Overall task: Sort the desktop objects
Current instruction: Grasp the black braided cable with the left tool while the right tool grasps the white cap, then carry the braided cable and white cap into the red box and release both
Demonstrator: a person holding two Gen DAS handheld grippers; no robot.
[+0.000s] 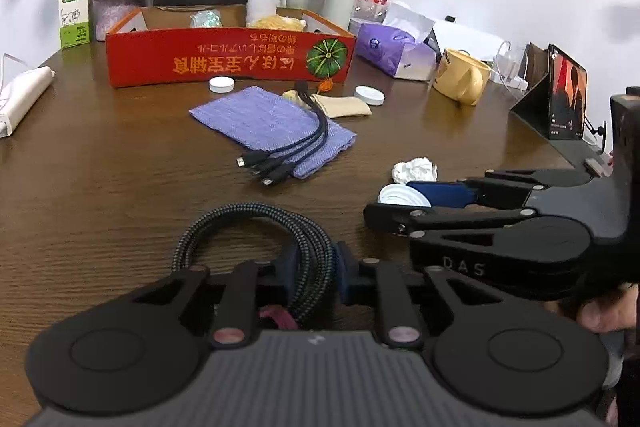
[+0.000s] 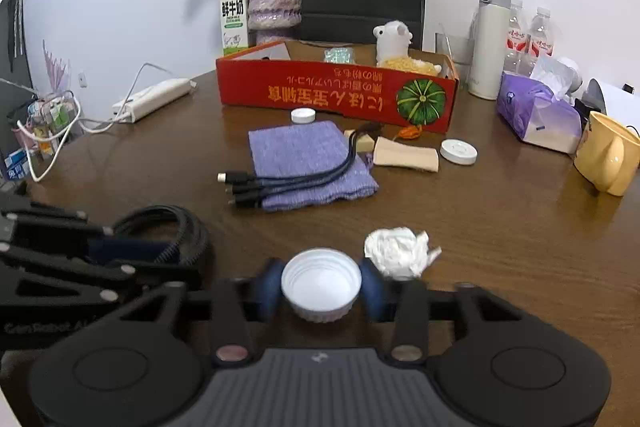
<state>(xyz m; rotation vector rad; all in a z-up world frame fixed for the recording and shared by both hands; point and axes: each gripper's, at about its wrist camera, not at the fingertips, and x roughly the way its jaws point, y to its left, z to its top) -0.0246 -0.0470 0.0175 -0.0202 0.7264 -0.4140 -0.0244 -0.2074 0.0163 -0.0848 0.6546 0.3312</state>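
My left gripper [image 1: 314, 267] is shut on a coiled braided cable [image 1: 256, 231] at the near table edge; the coil also shows in the right wrist view [image 2: 176, 227]. My right gripper [image 2: 322, 287] is shut on a white bottle cap [image 2: 321, 283], open side up; the cap also shows in the left wrist view [image 1: 402, 195]. A crumpled white tissue [image 2: 400, 251] lies just right of the cap. Further out lie a purple cloth [image 2: 308, 163] with a black multi-head cable [image 2: 288, 179] on it, a beige piece [image 2: 406, 155], and two white round lids [image 2: 459, 151] [image 2: 303, 115]. A red cardboard box [image 2: 336, 95] stands behind.
The box holds a plush sheep [image 2: 394, 47] and a small packet [image 2: 339, 55]. A purple tissue pack [image 2: 536, 111], yellow mug [image 2: 608, 157], thermos [image 2: 488, 43] and water bottles stand at right. A milk carton [image 2: 234, 17], vase [image 2: 274, 1], black bag and power strip [image 2: 154, 99] stand at back left. A tablet [image 1: 568, 95] stands far right.
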